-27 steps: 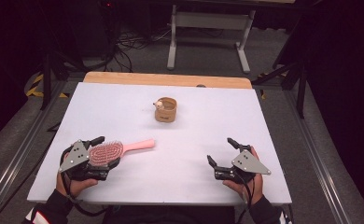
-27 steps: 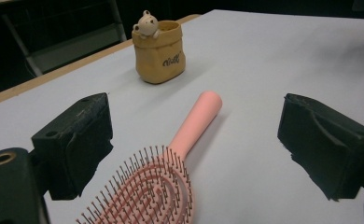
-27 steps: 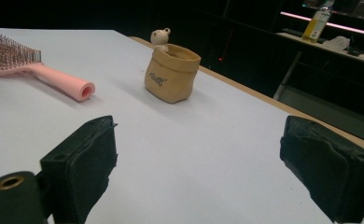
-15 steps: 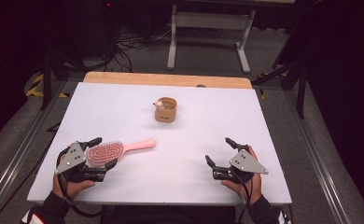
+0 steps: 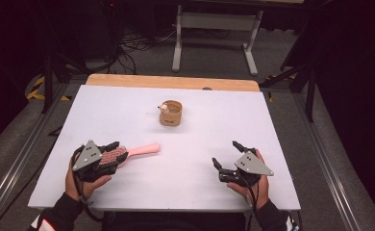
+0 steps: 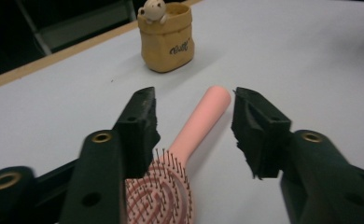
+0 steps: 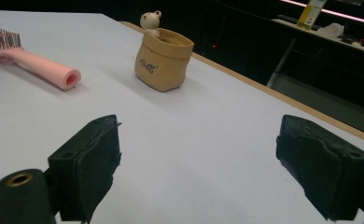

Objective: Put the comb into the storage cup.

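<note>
At the left of the high view, the person's left hand held the left gripper low over the white table top, near its front left corner. Its two black jaws stood apart on either side of the pink plastic hairbrush with dark bristles, and in the left gripper view a clear gap showed between the right jaw and the handle, so nothing was clamped. The left jaw stood close beside the bristled head; whether it touched the head could not be told. The hairbrush lay flat on the table, bristles up, its head under the gripper and its round-ended handle pointing away toward the middle of the table.

Farther back, near the table's centre and well apart from both grippers, stood a small tan bag-shaped pot with a little pale bear figure on its rim. In the left gripper view the pot stood beyond the end of the handle.

At the right, the person's right hand held the right gripper near the front right of the table. Its jaws were spread wide with only bare table between them, as the right gripper view showed.
</note>
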`<state>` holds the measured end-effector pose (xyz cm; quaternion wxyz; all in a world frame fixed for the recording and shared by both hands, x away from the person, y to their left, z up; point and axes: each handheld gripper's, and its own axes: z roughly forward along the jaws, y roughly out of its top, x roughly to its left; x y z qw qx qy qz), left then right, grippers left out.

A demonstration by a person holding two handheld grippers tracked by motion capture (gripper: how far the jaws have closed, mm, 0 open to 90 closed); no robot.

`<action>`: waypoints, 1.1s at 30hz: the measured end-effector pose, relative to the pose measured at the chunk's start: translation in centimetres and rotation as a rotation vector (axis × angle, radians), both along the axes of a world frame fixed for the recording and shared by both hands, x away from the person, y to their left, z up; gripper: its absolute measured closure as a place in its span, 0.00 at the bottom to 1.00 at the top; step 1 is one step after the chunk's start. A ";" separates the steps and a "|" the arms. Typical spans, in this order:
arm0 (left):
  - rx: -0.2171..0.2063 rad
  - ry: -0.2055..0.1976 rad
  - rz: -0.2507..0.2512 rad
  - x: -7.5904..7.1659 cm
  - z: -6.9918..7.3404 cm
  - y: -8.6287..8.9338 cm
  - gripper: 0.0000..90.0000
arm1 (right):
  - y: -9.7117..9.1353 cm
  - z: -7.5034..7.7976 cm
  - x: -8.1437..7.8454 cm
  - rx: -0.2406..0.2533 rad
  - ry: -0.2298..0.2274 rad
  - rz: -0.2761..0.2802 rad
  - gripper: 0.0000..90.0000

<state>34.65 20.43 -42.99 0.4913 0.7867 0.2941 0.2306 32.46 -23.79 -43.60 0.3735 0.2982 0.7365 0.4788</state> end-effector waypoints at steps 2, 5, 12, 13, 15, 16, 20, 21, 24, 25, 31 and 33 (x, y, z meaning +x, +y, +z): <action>0.024 0.025 -0.004 1.0 0.1 -1.5 0.86 | -0.1 0.0 0.1 -0.004 0.003 -0.006 0.16; 0.041 0.043 -0.009 1.7 0.0 -2.6 1.00 | -0.2 -0.1 0.3 -0.008 0.010 -0.011 0.16; 0.097 0.088 0.030 3.9 -0.1 -6.3 1.00 | -0.8 0.0 0.4 -0.009 0.012 -0.027 0.17; 0.099 0.091 0.044 4.2 -0.1 -6.7 1.00 | -0.9 0.0 0.4 -0.010 0.015 -0.030 0.17; 0.108 0.101 0.068 5.0 -0.2 -7.5 1.00 | -1.1 0.0 0.5 -0.008 0.019 -0.037 0.17; 0.105 0.111 0.077 5.3 -0.3 -7.8 1.00 | -1.1 0.0 0.5 -0.008 0.019 -0.037 0.17; 0.125 0.147 0.109 6.3 -0.9 -9.5 1.00 | -1.3 0.0 0.6 -0.013 0.019 -0.040 0.17; 0.132 0.171 0.110 6.6 -1.3 -10.0 1.00 | -1.3 0.0 0.7 -0.016 0.020 -0.043 0.17; 0.138 0.207 0.133 7.2 -2.0 -10.5 1.00 | -1.3 0.0 0.6 -0.015 0.023 -0.049 0.17; 0.145 0.219 0.144 7.4 -2.3 -10.6 1.00 | -1.4 0.0 0.7 -0.017 0.025 -0.047 0.17; 0.145 0.224 0.161 7.9 -2.8 -10.5 1.00 | -1.4 0.0 0.8 -0.020 0.028 -0.055 0.17; 0.149 0.243 0.162 8.2 -3.1 -10.5 1.00 | -1.4 0.0 0.8 -0.023 0.032 -0.056 0.17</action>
